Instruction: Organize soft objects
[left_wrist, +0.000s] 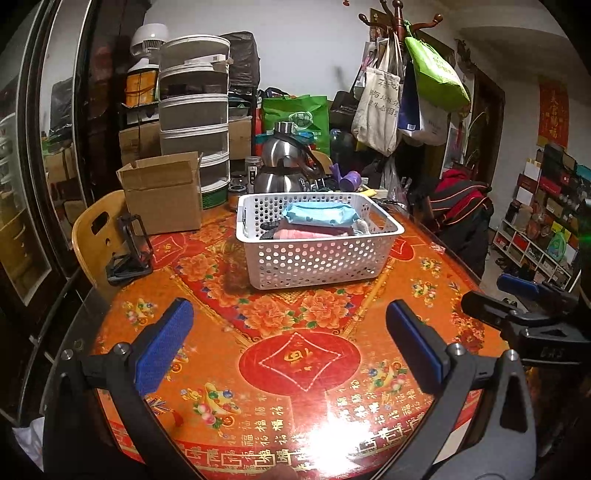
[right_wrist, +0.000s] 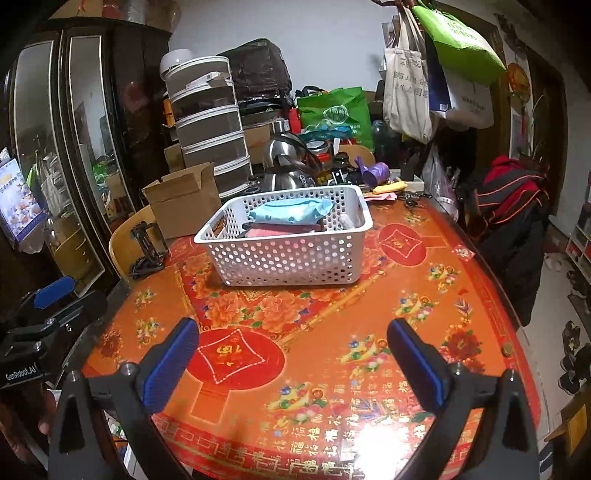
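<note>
Both claws, left (left_wrist: 290, 345) and right (right_wrist: 291, 363), hang released and empty over the tabletop (left_wrist: 369, 325). The soft things lie piled in the basket (left_wrist: 317, 258) at twelve o'clock. Best reach over the rim, pinching the top blue pack (left_wrist: 319, 214) flat.

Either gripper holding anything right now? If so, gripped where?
Nothing held. Left gripper and right gripper are both open over the table; the soft items lie in the white basket.
</note>
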